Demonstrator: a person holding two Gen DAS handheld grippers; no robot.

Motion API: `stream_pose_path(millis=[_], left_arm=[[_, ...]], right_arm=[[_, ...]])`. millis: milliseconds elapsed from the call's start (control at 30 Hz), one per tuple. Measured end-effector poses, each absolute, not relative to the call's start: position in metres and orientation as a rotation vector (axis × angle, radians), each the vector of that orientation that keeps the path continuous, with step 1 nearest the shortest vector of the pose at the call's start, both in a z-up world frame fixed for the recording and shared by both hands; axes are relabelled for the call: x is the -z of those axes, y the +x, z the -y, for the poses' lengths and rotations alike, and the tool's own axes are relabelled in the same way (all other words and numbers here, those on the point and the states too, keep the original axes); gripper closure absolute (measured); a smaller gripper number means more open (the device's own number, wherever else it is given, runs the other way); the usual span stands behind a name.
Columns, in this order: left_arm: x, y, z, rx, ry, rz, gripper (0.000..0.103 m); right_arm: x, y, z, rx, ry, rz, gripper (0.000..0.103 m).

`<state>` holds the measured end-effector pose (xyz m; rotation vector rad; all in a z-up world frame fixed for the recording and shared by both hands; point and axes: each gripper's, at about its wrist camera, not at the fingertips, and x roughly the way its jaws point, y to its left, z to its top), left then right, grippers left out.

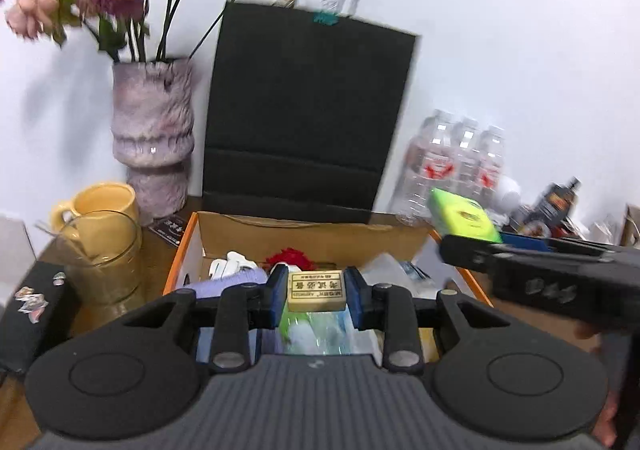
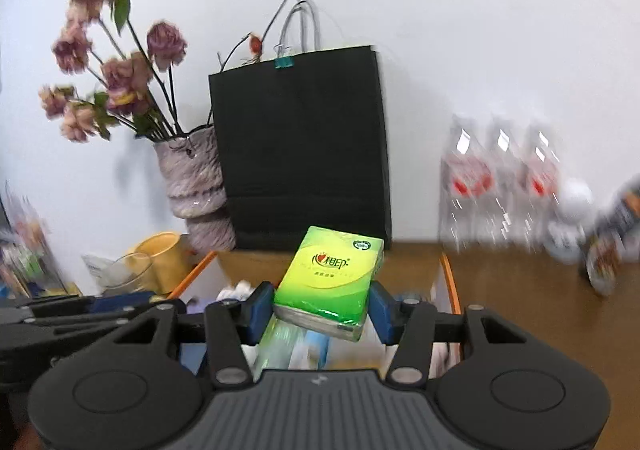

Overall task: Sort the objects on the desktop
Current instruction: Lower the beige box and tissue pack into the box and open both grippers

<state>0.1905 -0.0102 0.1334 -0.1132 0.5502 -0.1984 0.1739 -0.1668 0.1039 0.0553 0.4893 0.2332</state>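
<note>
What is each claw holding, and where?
Left claw pinches a tan eraser by its short ends; right claw grips a green tissue pack near its lower sides.

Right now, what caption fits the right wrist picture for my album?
Right gripper holding a green tissue pack above the cardboard box.

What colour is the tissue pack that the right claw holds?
The tissue pack is bright green with a yellow band, clearest in the right wrist view, between the right claw fingers.
</note>
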Motion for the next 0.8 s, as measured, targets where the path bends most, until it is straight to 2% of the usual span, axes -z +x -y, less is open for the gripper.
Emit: stream_pose_path(millis=[100, 267, 367, 467, 567, 800], left_arm=[[-0.126, 0.235, 0.012, 0.156, -0.086, -0.585, 0.072], [-0.109, 0.285, 0.0, 0.092, -0.102, -0.649, 0.072], [-0.101, 0.29, -0.007, 0.091, -0.118, -0.659, 0.072], [-0.098, 0.286, -0.002, 0.109, -0.104, -0.673, 0.072], [-0.095, 0.28, 0.007, 0.127, -0.084, -0.698, 0.072], [-0.088, 0.266, 0.028, 0.169, -0.036, -0.755, 0.071]], right_arm=[[-0.1, 0.229, 0.148, -0.222, -0.003, -0.54, 0.053], [-0.089, 0.253, 0.164, -0.213, 0.099, -0.6, 0.05], [-0.082, 0.267, 0.173, -0.208, 0.161, -0.636, 0.033], [-0.075, 0.282, 0.183, -0.203, 0.223, -0.671, 0.029], [-0.068, 0.296, 0.192, -0.198, 0.285, -0.706, 0.03], [-0.068, 0.267, 0.21, -0.14, 0.18, -0.795, 0.029]])
